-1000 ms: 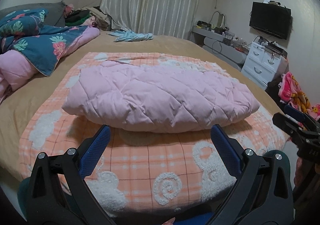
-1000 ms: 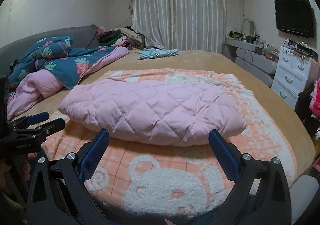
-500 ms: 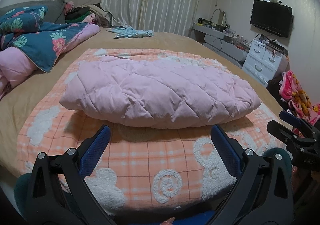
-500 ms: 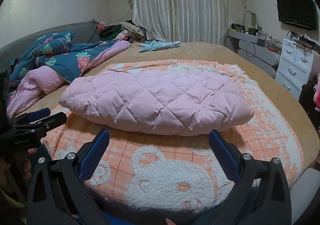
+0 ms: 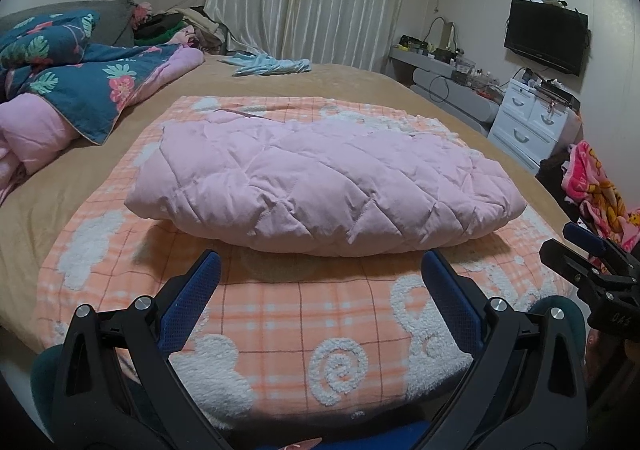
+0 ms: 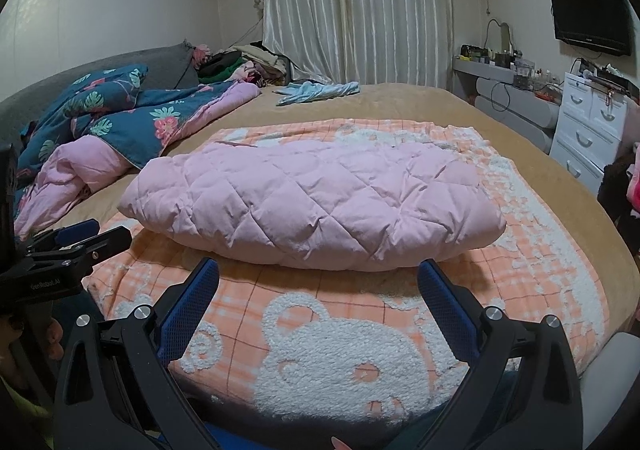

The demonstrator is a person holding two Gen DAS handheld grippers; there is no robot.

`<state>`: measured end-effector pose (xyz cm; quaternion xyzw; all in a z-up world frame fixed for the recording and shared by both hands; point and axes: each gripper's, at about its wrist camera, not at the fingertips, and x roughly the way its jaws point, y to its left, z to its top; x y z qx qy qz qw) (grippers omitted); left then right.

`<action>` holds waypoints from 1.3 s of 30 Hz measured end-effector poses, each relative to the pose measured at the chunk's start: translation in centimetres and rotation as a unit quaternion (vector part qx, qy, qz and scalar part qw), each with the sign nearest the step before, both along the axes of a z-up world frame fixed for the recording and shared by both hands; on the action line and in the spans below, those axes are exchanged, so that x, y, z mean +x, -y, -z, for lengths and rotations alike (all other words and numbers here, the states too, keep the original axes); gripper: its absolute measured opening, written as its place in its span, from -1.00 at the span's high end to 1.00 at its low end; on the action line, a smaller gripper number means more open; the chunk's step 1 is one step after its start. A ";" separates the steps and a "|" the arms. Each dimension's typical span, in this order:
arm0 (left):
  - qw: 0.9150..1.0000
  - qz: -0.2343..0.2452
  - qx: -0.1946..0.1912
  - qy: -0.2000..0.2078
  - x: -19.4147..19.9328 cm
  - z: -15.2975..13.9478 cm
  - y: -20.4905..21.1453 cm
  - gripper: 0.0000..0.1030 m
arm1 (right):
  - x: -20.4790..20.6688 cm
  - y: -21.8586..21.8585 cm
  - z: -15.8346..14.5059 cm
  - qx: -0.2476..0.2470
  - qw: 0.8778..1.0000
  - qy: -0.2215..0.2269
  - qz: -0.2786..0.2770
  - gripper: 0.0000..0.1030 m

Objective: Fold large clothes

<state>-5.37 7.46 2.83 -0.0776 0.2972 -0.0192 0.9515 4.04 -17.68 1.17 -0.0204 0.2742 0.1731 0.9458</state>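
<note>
A pink quilted garment (image 5: 320, 181) lies folded in a puffy bundle on an orange checked blanket (image 5: 280, 310) on the bed; it also shows in the right wrist view (image 6: 316, 201). My left gripper (image 5: 320, 274) is open and empty, just short of the bundle's near edge. My right gripper (image 6: 318, 278) is open and empty, also just short of the near edge. Each gripper shows in the other's view: the right one (image 5: 588, 266) at the right edge, the left one (image 6: 72, 246) at the left edge.
A blue floral duvet with pink lining (image 5: 68, 89) is heaped at the bed's left. A light blue cloth (image 5: 272, 66) lies at the far end. White drawers (image 5: 532, 121) and a wall TV (image 5: 546, 35) stand to the right. Colourful clothes (image 5: 596, 189) hang by the bed's right side.
Both grippers have moved forward and lower toward the pink bundle, which looms larger. Both stay open.
</note>
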 end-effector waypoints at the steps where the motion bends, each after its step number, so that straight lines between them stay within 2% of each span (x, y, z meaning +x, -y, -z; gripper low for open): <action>1: 1.000 0.000 0.001 -0.001 0.0 0.0 0.0 -0.82 | 0.0 0.0 0.0 -0.001 1.000 0.000 0.001 -0.92; 39: 1.000 0.006 0.005 0.002 -0.2 -0.4 0.4 -0.82 | -0.2 0.0 -0.2 -0.002 1.000 -0.001 0.001 -0.92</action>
